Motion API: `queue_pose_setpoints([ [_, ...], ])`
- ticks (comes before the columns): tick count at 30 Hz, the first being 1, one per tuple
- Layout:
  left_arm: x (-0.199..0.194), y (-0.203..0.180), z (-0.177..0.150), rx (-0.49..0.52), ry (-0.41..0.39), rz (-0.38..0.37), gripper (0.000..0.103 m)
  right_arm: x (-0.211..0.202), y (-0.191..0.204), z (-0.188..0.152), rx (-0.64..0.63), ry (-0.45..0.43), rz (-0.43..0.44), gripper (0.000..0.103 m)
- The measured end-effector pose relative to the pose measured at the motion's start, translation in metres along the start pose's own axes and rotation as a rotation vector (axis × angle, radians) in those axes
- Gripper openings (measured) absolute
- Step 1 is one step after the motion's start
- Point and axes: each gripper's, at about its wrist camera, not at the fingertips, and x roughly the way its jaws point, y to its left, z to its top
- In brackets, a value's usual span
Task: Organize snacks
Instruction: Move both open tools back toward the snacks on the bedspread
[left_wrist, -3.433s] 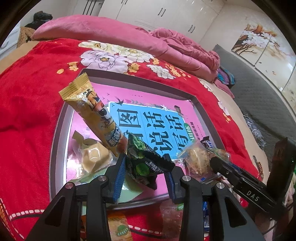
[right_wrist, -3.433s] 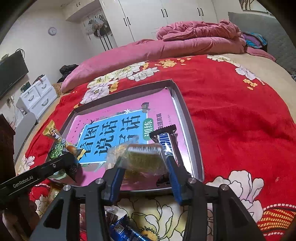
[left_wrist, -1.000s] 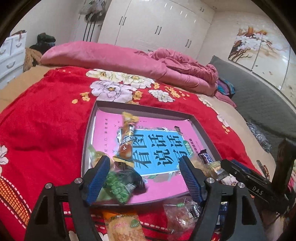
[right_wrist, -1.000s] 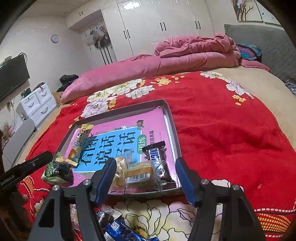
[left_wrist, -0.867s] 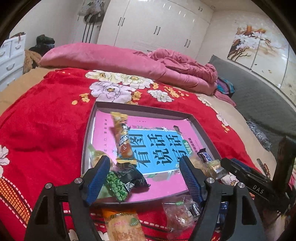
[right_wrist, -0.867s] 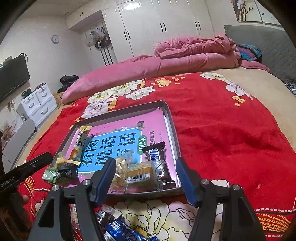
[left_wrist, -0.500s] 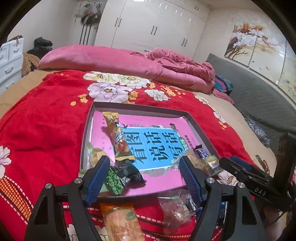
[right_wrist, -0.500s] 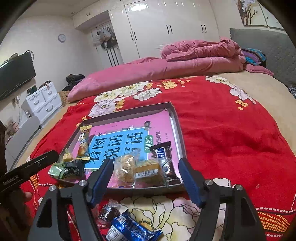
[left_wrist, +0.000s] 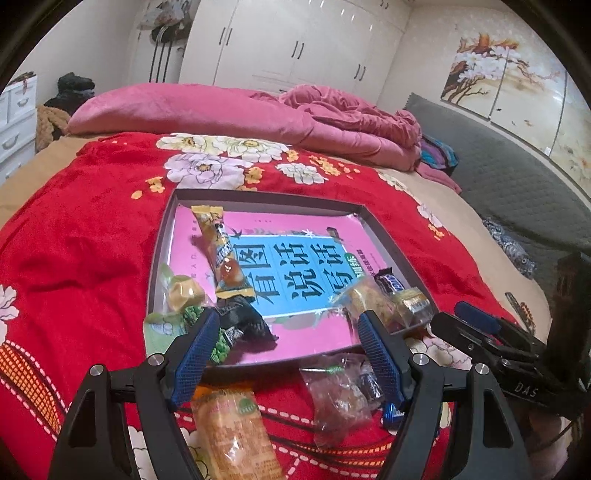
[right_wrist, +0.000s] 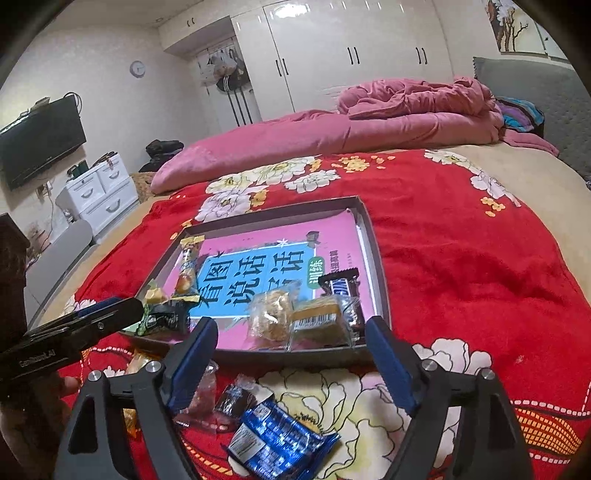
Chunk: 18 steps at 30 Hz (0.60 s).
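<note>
A grey tray lined with a pink and blue book lies on the red blanket. Inside it are a long orange sausage pack, a green pea packet, a pale candy pack, a chocolate bar, a round pastry and a wrapped cake. My left gripper hovers open at the tray's near edge, holding nothing. My right gripper is just short of the near edge, jaws opening, and the cake lies free beyond them. Loose on the blanket are an orange packet, a clear packet and a blue packet.
A pink duvet and a crumpled pink blanket lie at the far end of the bed. White wardrobes line the back wall. White drawers and a television are to the left. A grey mat runs along the right.
Both grippers let go of their snacks, the pea packet and the cake, which now lie in the tray. Both pulled back towards the near edge. The right jaws spread wider.
</note>
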Motion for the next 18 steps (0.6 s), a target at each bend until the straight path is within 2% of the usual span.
queue_pose_setpoints([
  [9, 0.004, -0.009, -0.010, 0.024, 0.062, -0.019, 0.079, -0.007, 0.004, -0.015, -0.044, 0.038, 0.013, 0.085],
  [18, 0.008, -0.004, -0.020, -0.024, 0.125, -0.027, 0.079, -0.014, 0.005, -0.028, -0.079, 0.075, 0.020, 0.085],
])
